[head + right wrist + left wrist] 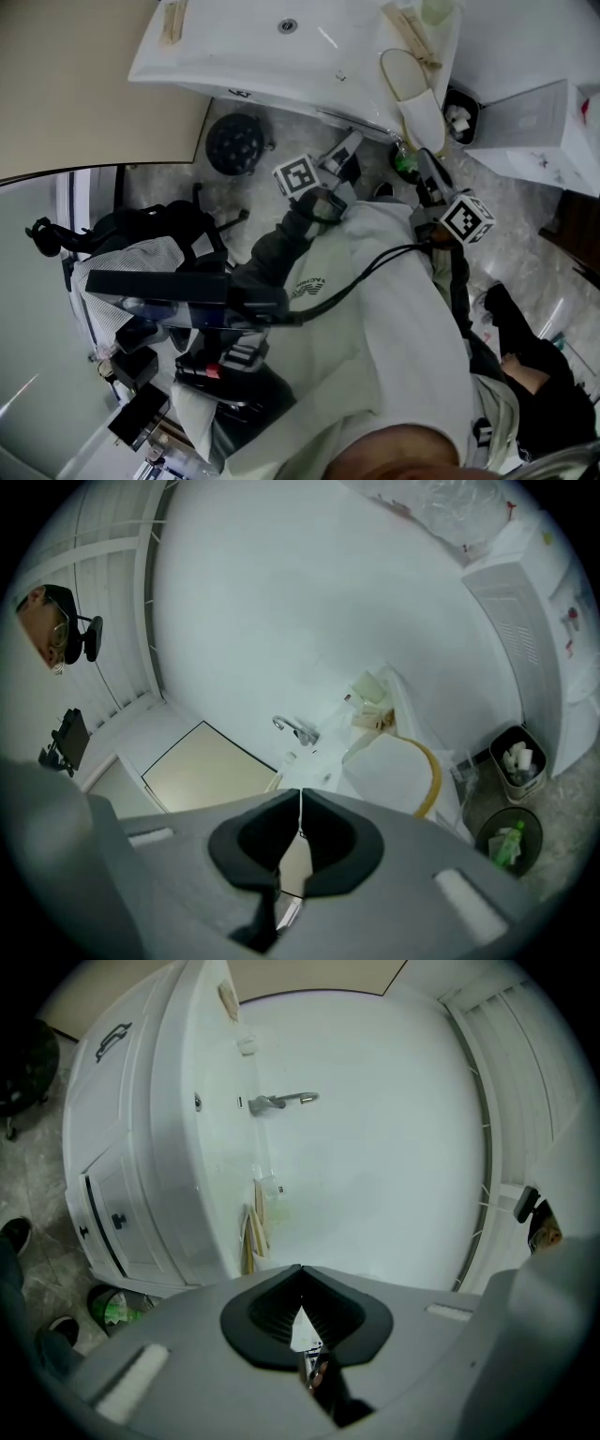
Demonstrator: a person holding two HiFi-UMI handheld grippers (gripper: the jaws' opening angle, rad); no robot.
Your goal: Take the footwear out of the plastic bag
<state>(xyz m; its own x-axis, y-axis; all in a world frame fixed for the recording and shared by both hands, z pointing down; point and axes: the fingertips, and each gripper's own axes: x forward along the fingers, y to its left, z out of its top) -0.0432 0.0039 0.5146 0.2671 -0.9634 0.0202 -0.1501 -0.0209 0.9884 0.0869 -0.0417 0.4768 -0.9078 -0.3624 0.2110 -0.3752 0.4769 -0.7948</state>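
A white slipper with a yellowish rim [412, 92] lies at the right end of the white sink counter [244, 56] and hangs over its front edge. In the right gripper view the slipper [398, 772] has clear plastic film [457, 766] beside it. In the left gripper view it shows as a thin tan edge [251, 1234]. My left gripper [349, 142] is held below the counter front, left of the slipper, shut and holding nothing [300, 1269]. My right gripper [424, 159] is just under the slipper's hanging end, also shut on nothing [300, 794].
A faucet [295, 728] and drain [288, 26] sit mid-counter, with tan packets [172, 21] at its left end. On the floor are a round black stool [234, 142], a small black bin [459, 117], a bin with a green bottle [511, 841] and a white cabinet [544, 122].
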